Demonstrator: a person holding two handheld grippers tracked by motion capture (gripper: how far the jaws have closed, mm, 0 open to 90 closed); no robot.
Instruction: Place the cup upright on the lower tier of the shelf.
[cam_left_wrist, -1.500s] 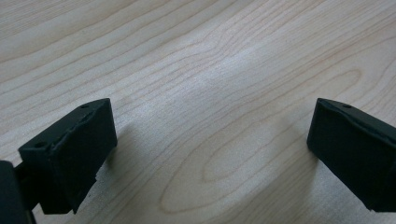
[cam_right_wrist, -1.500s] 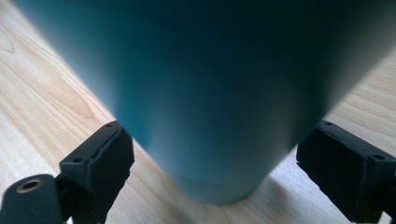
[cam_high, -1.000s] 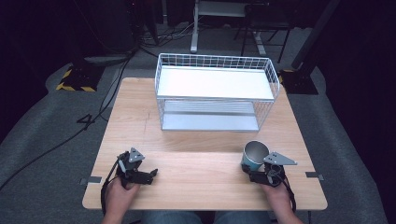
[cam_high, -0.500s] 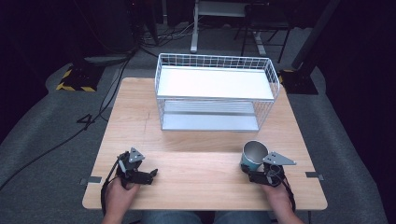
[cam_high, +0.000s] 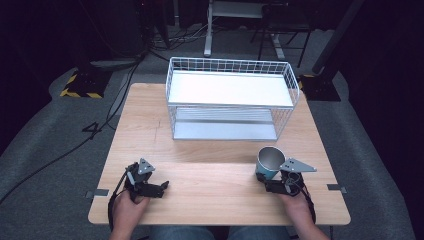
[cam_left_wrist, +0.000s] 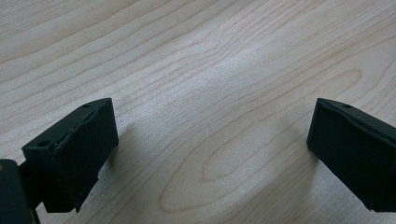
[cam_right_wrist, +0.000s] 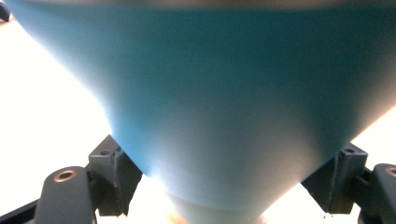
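Note:
A blue cup (cam_high: 270, 162) with a metallic inside stands upright near the table's front right. My right gripper (cam_high: 270, 184) sits at its near side, and the cup's lower part (cam_right_wrist: 210, 116) stands between the two wide-apart jaws. Its sides meet both fingers (cam_right_wrist: 114, 175) in the picture, but the jaws are spread as wide as the left ones, so this gripper is open. Near the front left, my left gripper (cam_high: 159, 189) rests low over bare wood (cam_left_wrist: 210, 107), open, with nothing between its fingers (cam_left_wrist: 74, 149).
A white wire rack (cam_high: 230, 100) with two shelves stands at the back middle of the wooden table (cam_high: 150, 130). A person's hands hold both grippers at the front edge. Dark floor, cables and stands lie beyond the table.

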